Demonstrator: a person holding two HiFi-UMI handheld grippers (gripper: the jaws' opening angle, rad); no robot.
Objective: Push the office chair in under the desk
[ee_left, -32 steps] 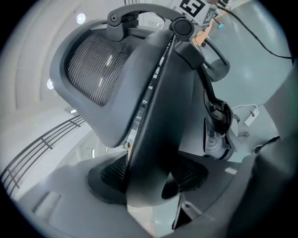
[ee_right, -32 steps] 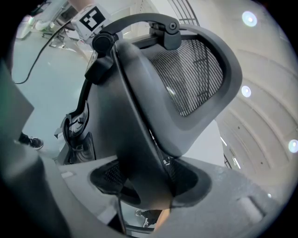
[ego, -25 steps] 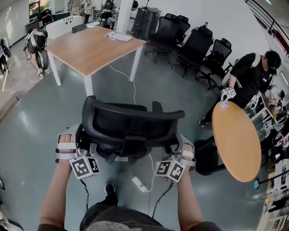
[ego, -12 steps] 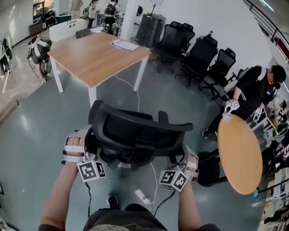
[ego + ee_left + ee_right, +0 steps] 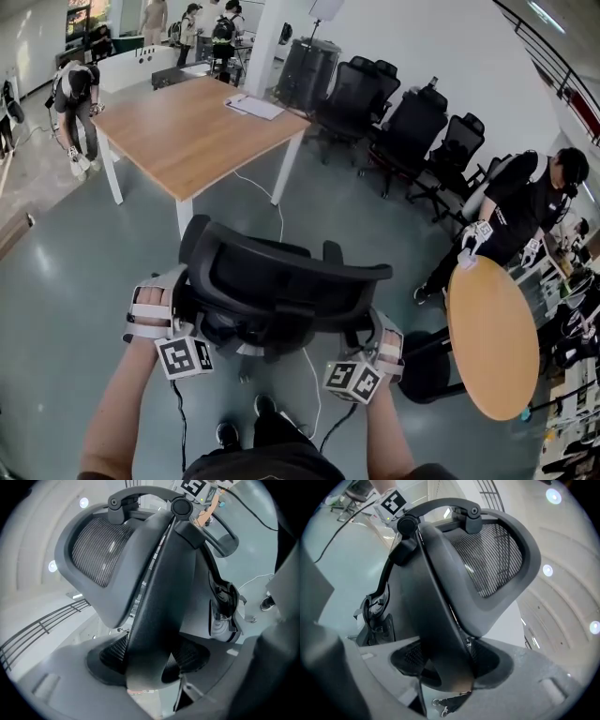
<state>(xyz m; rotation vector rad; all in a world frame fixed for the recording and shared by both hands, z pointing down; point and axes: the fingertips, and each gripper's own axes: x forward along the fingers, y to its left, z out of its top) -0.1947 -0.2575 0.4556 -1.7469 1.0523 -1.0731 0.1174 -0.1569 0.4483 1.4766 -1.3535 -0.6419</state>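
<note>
The black mesh-backed office chair (image 5: pixel 281 286) stands on the grey floor in front of me, its back toward me. The wooden desk (image 5: pixel 187 131) with white legs is just beyond it, to the upper left. My left gripper (image 5: pixel 172 309) is shut on the left edge of the chair's backrest, and my right gripper (image 5: pixel 377 339) is shut on the right edge. In the left gripper view the dark backrest frame (image 5: pixel 159 597) fills the gap between the jaws of the left gripper (image 5: pixel 150 667). The right gripper view shows the same backrest frame (image 5: pixel 436 602) between the jaws of the right gripper (image 5: pixel 445 667).
A round wooden table (image 5: pixel 492 328) stands at the right with a person in black (image 5: pixel 525 197) beside it. A row of black office chairs (image 5: pixel 412 122) lines the far wall. A white cable (image 5: pixel 279 211) runs down from the desk. Papers (image 5: pixel 251 108) lie on the desk.
The chair has rolled forward toward the desk with both grippers still clamped on its backrest. My feet have stepped forward behind it.
</note>
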